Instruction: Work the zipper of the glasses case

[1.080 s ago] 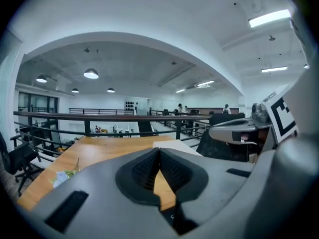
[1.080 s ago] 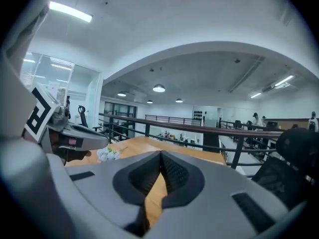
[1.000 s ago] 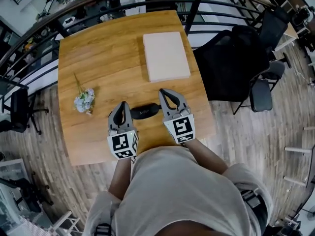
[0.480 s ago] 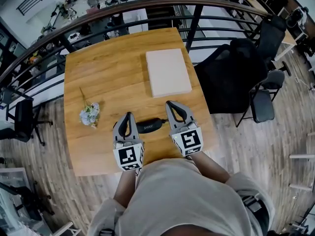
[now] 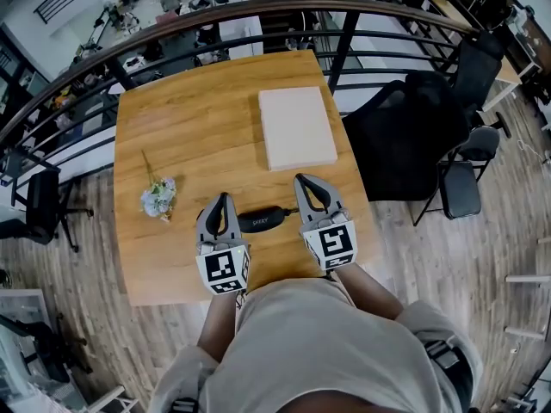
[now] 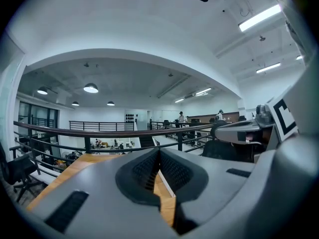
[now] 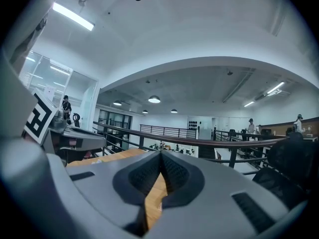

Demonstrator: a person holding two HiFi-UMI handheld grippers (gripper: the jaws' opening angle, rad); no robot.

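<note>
Head view: the case (image 5: 263,220) lies flat on the table (image 5: 172,119), near the edge on the person's side, between the two grippers.
Case: black and long, with its length going from left to right; a small zipper pull shows at its right end.
Left gripper (image 5: 220,199): just beside the left end of the case; from above I cannot tell if it touches.
Left gripper view: the jaws are clenched, the ribbed pads (image 6: 143,171) meet at the tip and hold nothing; only table wood shows in the gap under them.
Right gripper (image 5: 306,181): just beside the right end of the case, pointing away from the person.
Right gripper view: the jaws are also clenched on nothing, and the pads (image 7: 145,173) meet at the tip.
Board (image 5: 297,127): pale, flat, at the far right part of the table, well apart from the case.
Flowers (image 5: 157,196): a small sprig near the left edge.
Railing (image 5: 215,20): dark, curved, behind the table.
Chair (image 5: 405,127): black, just beside the table's right edge.
</note>
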